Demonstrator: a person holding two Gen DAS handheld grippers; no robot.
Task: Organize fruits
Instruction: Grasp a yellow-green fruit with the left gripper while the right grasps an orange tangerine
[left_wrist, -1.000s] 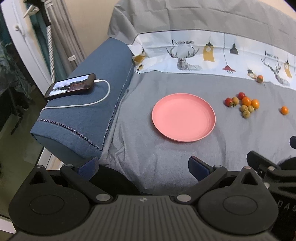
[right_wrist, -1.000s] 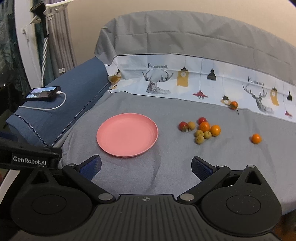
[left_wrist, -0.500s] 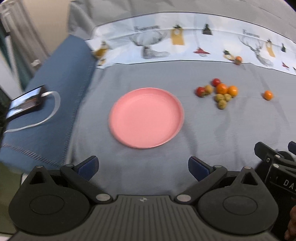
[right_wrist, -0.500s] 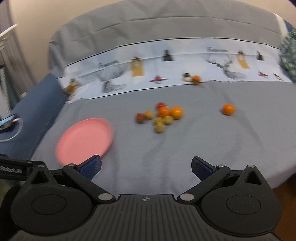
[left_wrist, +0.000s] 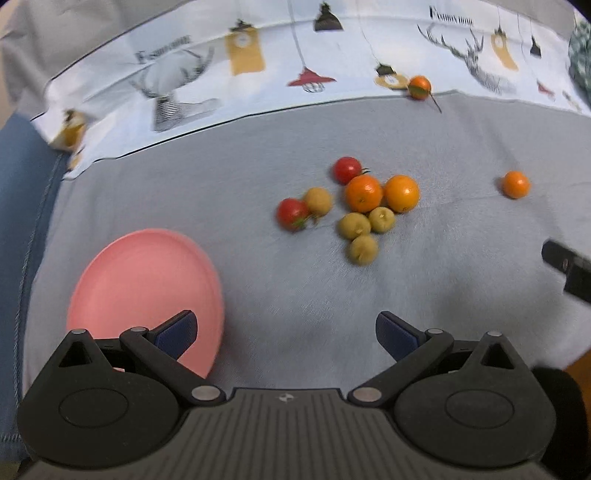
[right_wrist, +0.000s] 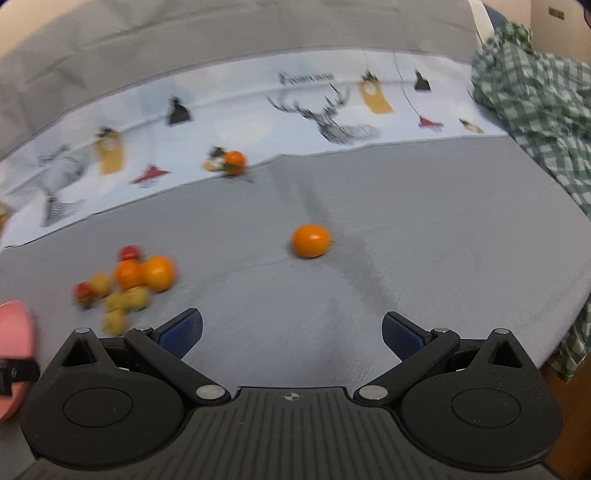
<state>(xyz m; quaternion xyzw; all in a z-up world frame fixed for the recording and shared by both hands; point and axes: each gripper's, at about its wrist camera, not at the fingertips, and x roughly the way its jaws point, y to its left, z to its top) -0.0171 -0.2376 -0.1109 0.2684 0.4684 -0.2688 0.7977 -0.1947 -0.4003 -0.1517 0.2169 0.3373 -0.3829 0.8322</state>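
Both views have swung right of the pink plate (left_wrist: 144, 288); the right gripper (right_wrist: 291, 330), spread wide and empty, faces the lone orange (right_wrist: 311, 240) straight ahead.

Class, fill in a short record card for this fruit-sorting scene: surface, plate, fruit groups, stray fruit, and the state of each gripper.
surface: grey bedsheet with a printed band at the far side
plate: pink plate, no fruit on it
cluster: eight fruits right of the plate, two red, two oranges, four yellow-green
lone orange: apart, right of the cluster
far orange: with a stem, at the band's edge
left gripper: open, holding nothing
right gripper: open, holding nothing, facing the lone orange
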